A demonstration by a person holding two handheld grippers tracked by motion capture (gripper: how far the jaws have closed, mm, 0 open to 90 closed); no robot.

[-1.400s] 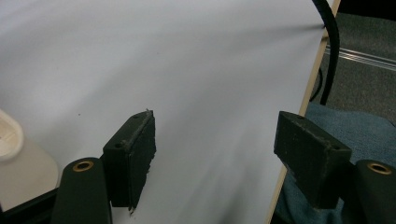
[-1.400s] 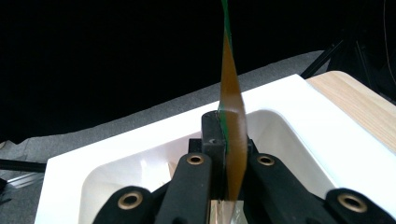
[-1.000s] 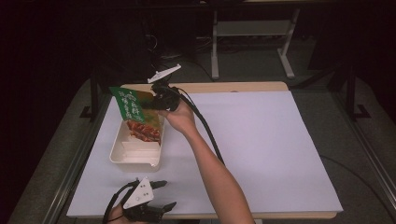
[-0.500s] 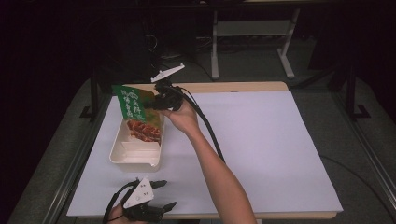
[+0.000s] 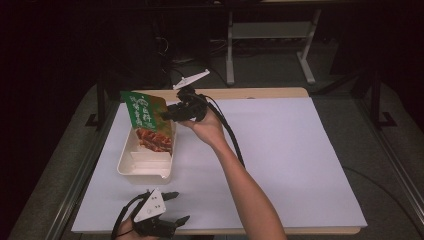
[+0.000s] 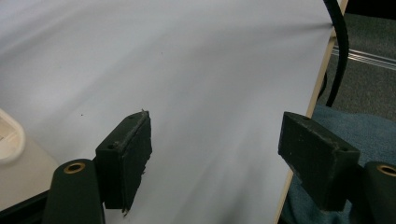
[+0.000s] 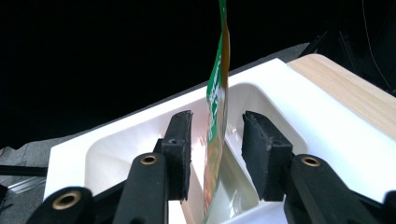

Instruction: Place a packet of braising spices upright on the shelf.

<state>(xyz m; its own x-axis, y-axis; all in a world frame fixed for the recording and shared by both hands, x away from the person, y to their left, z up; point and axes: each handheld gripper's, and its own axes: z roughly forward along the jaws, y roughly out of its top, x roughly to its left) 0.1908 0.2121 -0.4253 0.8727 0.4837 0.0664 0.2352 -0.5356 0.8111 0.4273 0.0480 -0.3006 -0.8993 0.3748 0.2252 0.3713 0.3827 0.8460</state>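
The flat green and orange printed food pouch (image 7: 217, 116) stands edge-on between the right gripper (image 7: 215, 140) jaws, touching neither, its bottom in the cream rectangular plastic tray (image 7: 140, 140) just beyond them.

pouch (image 5: 148, 121): green-and-orange printed food packet | pose: stood upright on edge, lower end inside tray | tray (image 5: 131, 167): white, rectangular, set at table's left side

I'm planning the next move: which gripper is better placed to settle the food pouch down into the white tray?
Right. The right gripper has the pouch between its just-opened jaws, over the tray. The left gripper rests open at the table's near edge.
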